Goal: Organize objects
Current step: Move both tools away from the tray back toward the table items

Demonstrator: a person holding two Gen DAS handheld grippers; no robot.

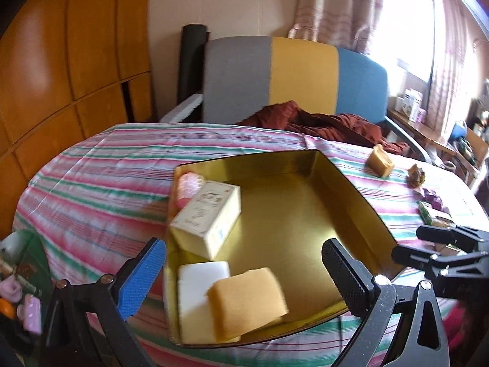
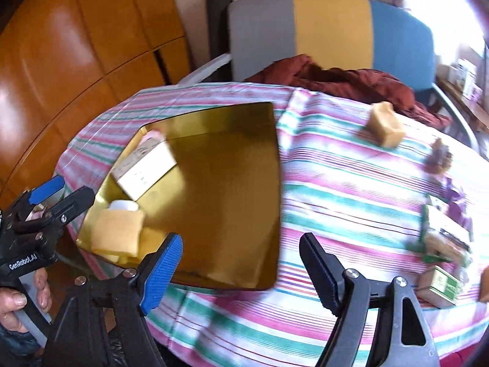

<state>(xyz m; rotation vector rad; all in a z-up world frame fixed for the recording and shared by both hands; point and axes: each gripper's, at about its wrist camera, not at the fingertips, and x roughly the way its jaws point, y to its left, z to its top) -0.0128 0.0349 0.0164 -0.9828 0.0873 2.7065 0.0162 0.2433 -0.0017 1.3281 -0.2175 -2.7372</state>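
Note:
A gold tin tray [image 1: 293, 214] [image 2: 232, 189] sits on the striped tablecloth. Along its left side lie a pink round thing [image 1: 189, 186], a cream box [image 1: 211, 217] [image 2: 143, 168], a white block [image 1: 198, 278] and a yellow sponge [image 1: 247, 299] [image 2: 117, 232]. My left gripper [image 1: 244, 275] is open above the tray's near edge, empty; it also shows in the right wrist view [image 2: 61, 195]. My right gripper [image 2: 241, 263] is open and empty over the tray's near right corner; it also shows in the left wrist view [image 1: 434, 241]. A tan block [image 1: 380, 160] [image 2: 385, 125] lies on the cloth to the right.
More small items lie at the cloth's right edge: a brown clump [image 2: 440, 156], a purple thing [image 2: 457, 202], green-and-white packets [image 2: 446, 235] and a small box [image 2: 440, 284]. A striped chair [image 1: 293, 76] with dark red cloth [image 1: 321, 122] stands behind. Wooden cabinets [image 1: 61, 76] are left.

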